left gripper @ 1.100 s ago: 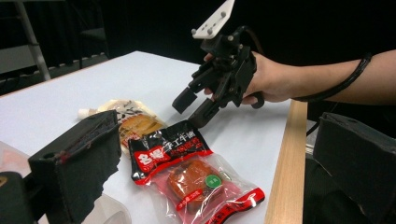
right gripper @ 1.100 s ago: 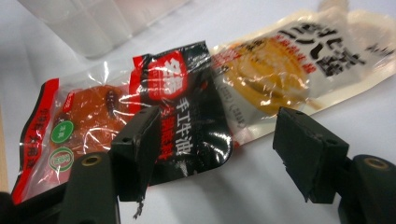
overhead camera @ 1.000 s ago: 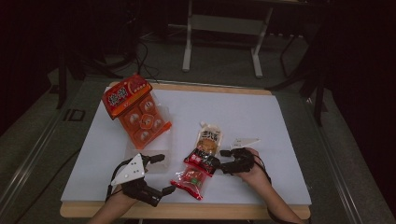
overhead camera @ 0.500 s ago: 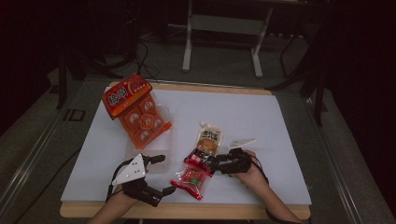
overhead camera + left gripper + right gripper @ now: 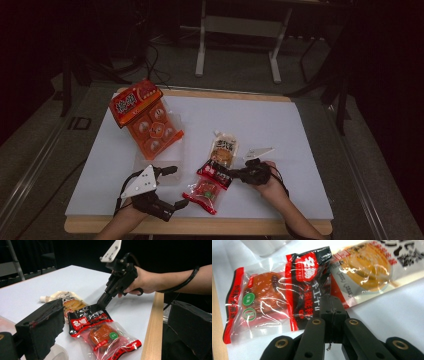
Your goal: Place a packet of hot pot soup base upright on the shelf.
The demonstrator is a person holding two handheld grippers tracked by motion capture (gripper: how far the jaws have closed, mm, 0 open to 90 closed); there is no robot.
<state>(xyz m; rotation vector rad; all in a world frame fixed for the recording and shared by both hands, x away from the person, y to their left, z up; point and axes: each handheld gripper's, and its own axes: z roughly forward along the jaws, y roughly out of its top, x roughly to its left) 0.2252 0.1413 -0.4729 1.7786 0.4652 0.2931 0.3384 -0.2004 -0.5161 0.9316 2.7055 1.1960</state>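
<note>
**Right jaws pinch the edge of the red snack packet**

The right gripper [image 5: 239, 174] has just been closing, and its jaws now stand pressed together on the dark edge of the red snack packet [image 5: 207, 185], as the right gripper view shows: the film is caught between the two pads near the packet's printed black band. The hold sits on the flat sealed margin, probably because that thin strip is easier to pinch than the bulging middle where the food lies.

The packet rests on the white surface [image 5: 280, 130] near the person's edge, between the two grippers, its far end overlapping or touching the pale spouted pouch [image 5: 223, 150] just beyond it. The right hand [image 5: 143, 281] comes in low and slanted, so the jaws meet the packet from its side and not from above.

The left gripper [image 5: 173, 187] lies on the surface just beside the packet with its jaws wide apart and nothing between them; it looks parked, ready to steady or take the other end. An orange box of round sweets [image 5: 147, 117] stands well apart at the far left, leaning on a clear tray [image 5: 175, 162].
</note>
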